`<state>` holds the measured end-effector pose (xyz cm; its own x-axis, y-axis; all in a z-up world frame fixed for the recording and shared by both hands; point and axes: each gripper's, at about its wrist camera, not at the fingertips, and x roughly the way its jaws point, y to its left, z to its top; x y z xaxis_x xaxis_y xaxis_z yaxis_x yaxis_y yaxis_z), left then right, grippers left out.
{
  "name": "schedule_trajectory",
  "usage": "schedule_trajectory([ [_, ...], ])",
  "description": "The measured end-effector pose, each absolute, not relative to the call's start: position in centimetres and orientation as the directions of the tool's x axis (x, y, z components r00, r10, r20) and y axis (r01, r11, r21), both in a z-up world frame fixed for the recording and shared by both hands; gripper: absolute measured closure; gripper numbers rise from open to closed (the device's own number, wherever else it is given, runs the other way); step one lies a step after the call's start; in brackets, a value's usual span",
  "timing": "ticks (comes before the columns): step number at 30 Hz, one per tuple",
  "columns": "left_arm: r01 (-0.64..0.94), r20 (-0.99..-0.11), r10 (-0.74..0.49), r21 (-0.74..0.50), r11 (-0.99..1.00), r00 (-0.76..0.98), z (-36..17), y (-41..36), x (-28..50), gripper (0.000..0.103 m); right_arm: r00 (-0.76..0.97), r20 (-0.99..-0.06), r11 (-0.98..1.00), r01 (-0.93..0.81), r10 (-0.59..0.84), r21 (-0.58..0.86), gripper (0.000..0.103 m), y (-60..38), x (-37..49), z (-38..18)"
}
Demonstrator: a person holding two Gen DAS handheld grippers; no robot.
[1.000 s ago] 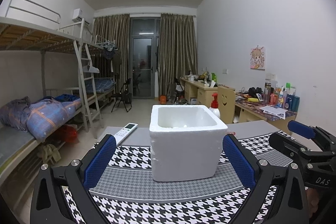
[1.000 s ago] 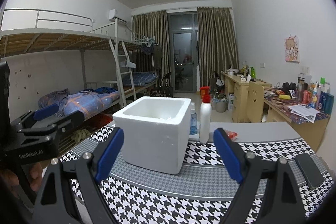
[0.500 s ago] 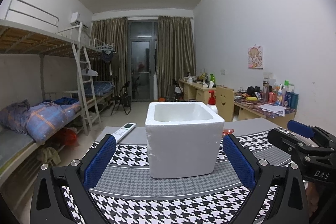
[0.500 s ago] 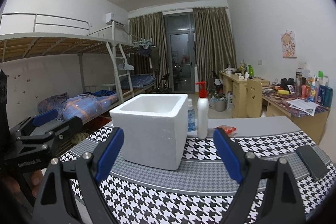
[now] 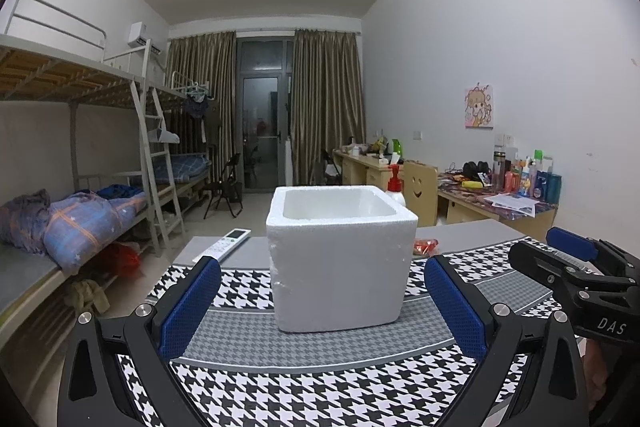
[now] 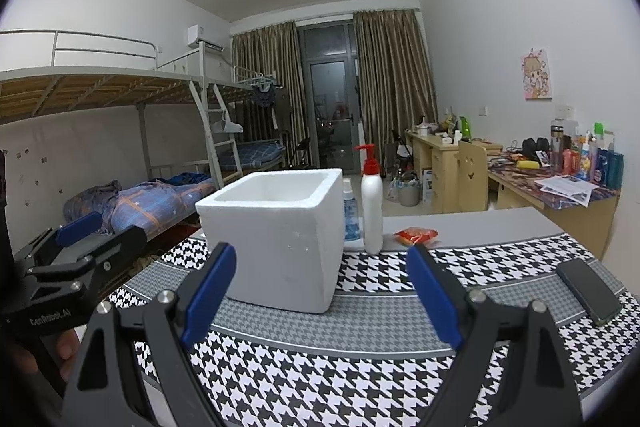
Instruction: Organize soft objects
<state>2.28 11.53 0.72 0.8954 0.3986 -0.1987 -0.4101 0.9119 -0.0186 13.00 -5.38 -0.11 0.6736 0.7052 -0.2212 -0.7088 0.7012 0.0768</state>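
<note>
A white foam box (image 5: pixel 340 259) stands open-topped on the houndstooth cloth; it also shows in the right wrist view (image 6: pixel 276 235). A small red soft packet (image 6: pixel 416 235) lies behind the box on the grey table; its edge shows in the left wrist view (image 5: pixel 426 247). My left gripper (image 5: pixel 320 307) is open and empty, just in front of the box. My right gripper (image 6: pixel 320 297) is open and empty, in front of the box's right corner. Each gripper shows at the side in the other's view: the right gripper (image 5: pixel 576 263), the left gripper (image 6: pixel 80 243).
A white pump bottle (image 6: pixel 372 203) and a small blue bottle (image 6: pixel 351 213) stand behind the box. A black phone (image 6: pixel 588 291) lies at the right on the cloth. A white remote (image 5: pixel 224 243) lies at the back left. Bunk beds stand left, desks right.
Both cameras have sunk lower and tilted up a little, so the box's inside shows less. Both grippers stay open and empty. The box has not moved.
</note>
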Motion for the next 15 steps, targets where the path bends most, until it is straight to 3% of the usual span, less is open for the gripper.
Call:
schedule_trajectory([
  [15,-0.406,-0.211,0.395,-0.011,0.914,0.894,0.21,11.59,2.52,0.001,0.684,-0.218,0.712,-0.697,0.696,0.089,0.013,-5.59,13.42,-0.43],
])
